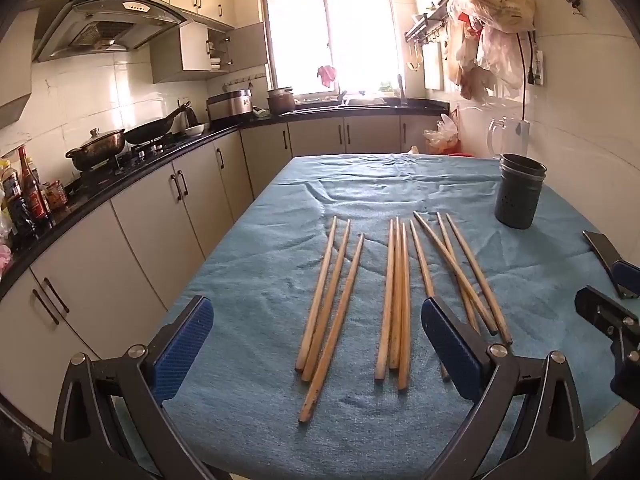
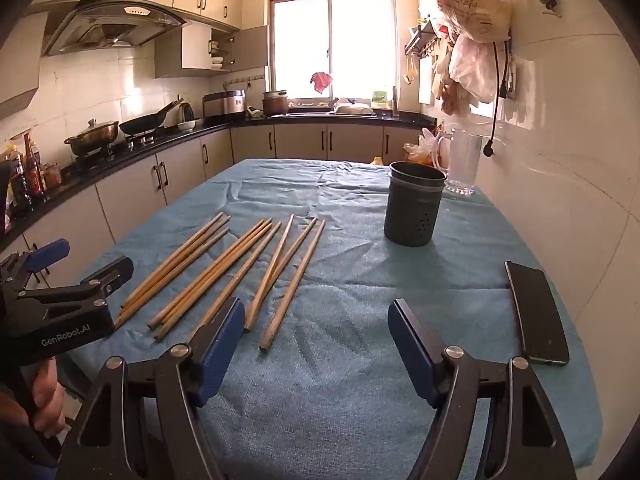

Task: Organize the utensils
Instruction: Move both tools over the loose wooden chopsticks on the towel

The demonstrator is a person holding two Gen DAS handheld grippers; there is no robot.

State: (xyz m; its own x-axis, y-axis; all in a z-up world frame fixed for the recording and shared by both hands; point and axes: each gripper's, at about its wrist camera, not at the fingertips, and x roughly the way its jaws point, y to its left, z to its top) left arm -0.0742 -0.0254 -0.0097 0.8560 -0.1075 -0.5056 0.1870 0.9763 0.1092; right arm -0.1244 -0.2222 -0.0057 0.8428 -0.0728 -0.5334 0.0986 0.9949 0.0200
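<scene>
Kitchen table under blue cloth point(image 1: 260, 264) | wooden chopsticks point(image 1: 396, 300) lying at centre | dark perforated cylindrical holder point(image 1: 518, 192) standing at two o'clock | left gripper point(image 1: 316, 340) hovering released, empty | right gripper point(image 2: 316, 340) hovering released, empty

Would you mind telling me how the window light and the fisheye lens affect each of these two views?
Left wrist view: the window is blown out to white and the counter edge bows. Right wrist view: the window glares likewise, the wall tiles curve, and the chopsticks stay sharp.
</scene>
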